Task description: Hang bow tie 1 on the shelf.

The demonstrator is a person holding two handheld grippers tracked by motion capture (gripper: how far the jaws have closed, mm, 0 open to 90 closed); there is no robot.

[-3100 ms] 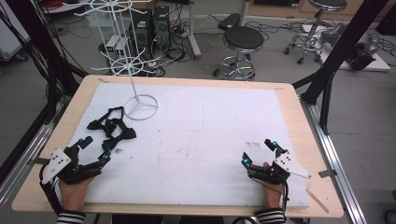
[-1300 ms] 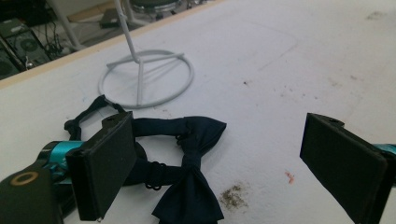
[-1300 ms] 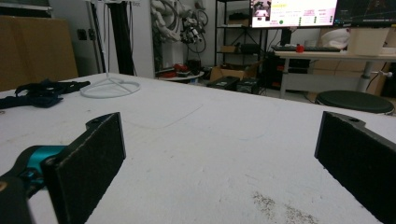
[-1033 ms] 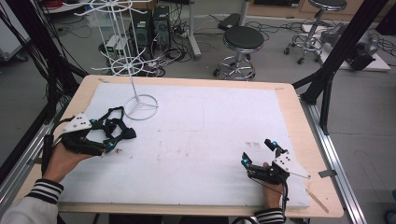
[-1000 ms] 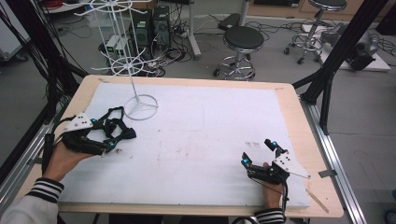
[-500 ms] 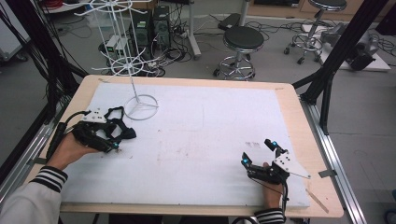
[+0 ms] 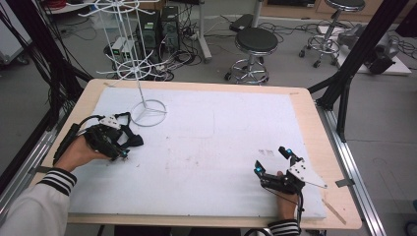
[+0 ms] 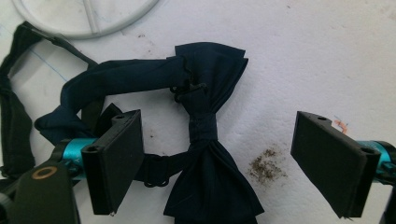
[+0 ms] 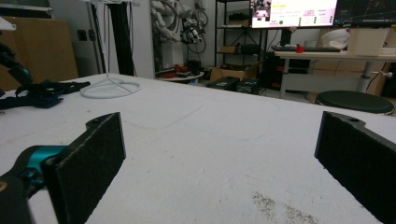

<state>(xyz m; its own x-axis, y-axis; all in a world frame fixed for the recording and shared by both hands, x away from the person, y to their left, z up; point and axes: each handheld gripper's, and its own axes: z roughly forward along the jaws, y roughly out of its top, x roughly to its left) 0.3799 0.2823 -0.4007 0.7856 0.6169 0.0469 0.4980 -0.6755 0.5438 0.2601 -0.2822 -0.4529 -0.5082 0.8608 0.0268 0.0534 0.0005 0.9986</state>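
- A white sheet [image 7: 206, 147] covers most of a pale wooden table [image 7: 314, 123]; it carries faint pencil lines and a few dark smudges, one just right of the tie in the left gripper view.
- Beyond the far edge lies a grey floor with two round stools [image 7: 255, 42], tangled cables, computer cases and black frame legs; the right gripper view looks across the sheet to a desk with a lit monitor [image 9: 294, 11].
- A white wire stand [image 7: 147, 110] rises from a ring base on the far left part of the sheet.
- The dark navy bow tie [image 8: 208, 140] lies flat on the left side of the sheet, just near of the stand's ring.
- In the left gripper view its long axis runs up and down, one wing towards the ring and the other towards the camera, the knot midway. Its strap [image 8: 116, 79] loops off to the left of the knot.
- The left gripper [image 7: 118, 145] hangs right over the tie, jaws spread wide on either side of the knot. They have just been closing, with the tie between them but the pads not on it.
- The right gripper [image 7: 273, 162] rests at the near right of the sheet, jaws wide apart, holding nothing.
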